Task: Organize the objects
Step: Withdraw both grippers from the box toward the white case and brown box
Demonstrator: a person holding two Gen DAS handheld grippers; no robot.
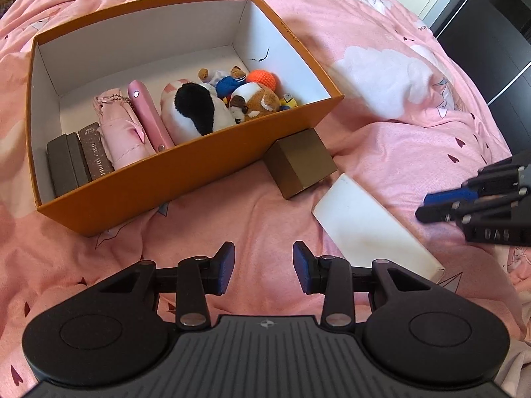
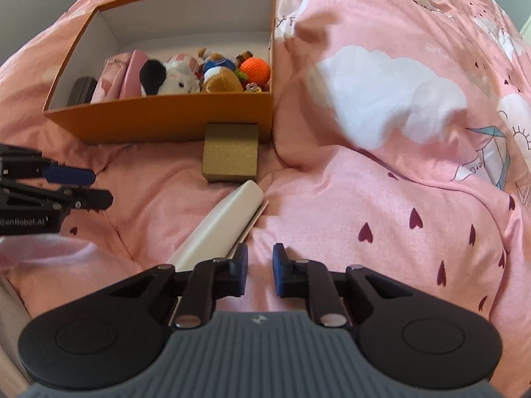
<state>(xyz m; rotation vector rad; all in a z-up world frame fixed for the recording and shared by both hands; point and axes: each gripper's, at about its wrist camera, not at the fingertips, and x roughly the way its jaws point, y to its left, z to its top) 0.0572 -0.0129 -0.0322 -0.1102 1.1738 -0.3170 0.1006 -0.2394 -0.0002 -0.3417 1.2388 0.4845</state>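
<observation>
Orange box (image 1: 199, 169) — plush toys (image 1: 195, 109) inside.

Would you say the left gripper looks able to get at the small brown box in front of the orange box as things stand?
Probably yes. The left gripper is open and empty, and only bare pink bedding lies between it and the small brown box, which sits exposed against the orange box.
</observation>
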